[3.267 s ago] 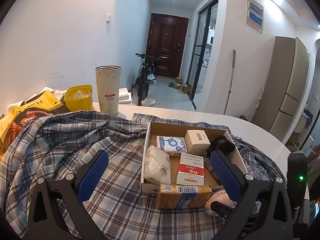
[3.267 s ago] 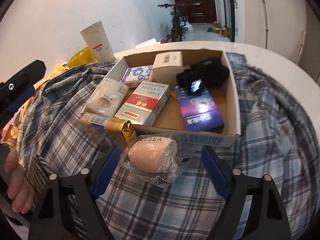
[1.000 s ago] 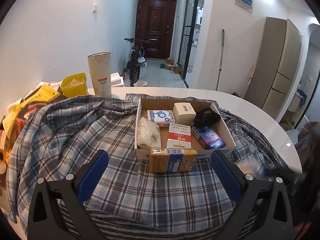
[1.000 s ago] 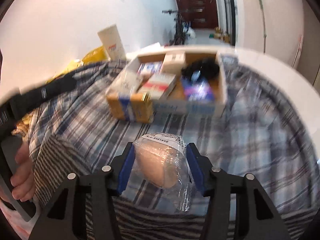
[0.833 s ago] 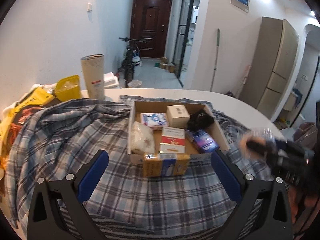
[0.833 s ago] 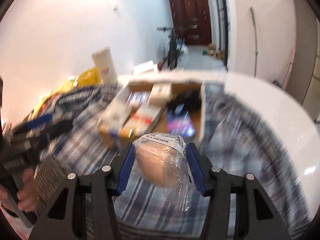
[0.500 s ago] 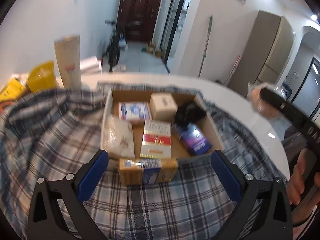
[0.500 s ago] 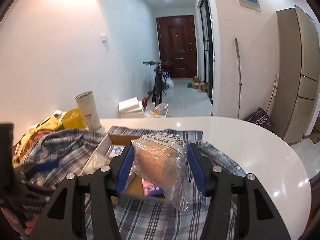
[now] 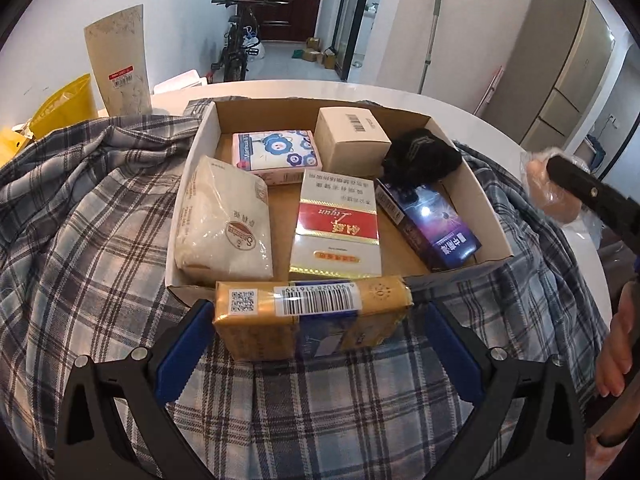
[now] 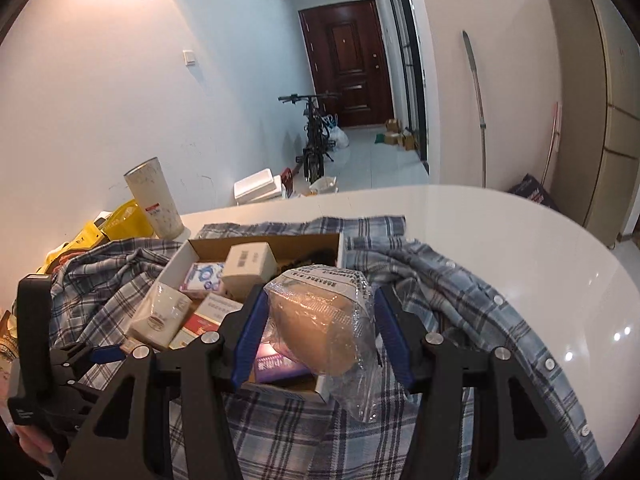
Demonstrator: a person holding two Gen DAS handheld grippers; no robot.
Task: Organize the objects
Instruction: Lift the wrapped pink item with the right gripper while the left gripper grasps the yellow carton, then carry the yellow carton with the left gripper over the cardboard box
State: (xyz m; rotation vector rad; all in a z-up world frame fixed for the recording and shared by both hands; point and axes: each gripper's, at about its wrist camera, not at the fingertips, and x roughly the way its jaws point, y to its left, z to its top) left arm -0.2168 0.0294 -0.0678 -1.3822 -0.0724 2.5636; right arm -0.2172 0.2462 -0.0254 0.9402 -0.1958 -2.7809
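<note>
Because the right gripper [image 10: 320,322] is clamped on a soft, peach-coloured rounded object in a crinkly clear bag [image 10: 320,324], the likeliest failure is slippage: slick film can slide between the blue pads, and the loose tail of plastic hanging below may snag the rim of the cardboard box [image 9: 490,216] on the way in. It hangs just above the box's near right corner. Free floor inside the box looks scarce (rigid cartons, a limp white pouch [image 9: 222,220] and a black fuzzy item [image 9: 420,156] fill most of it), so it could land tilted on the glossy purple carton [image 9: 436,222]. The left gripper [image 9: 316,340] stands wide apart around the yellow foil-wrapped pack [image 9: 312,322] leaning against the box's near wall; closing off-centre could topple it onto the rumpled plaid shirt [image 9: 88,216] over the surface.
</note>
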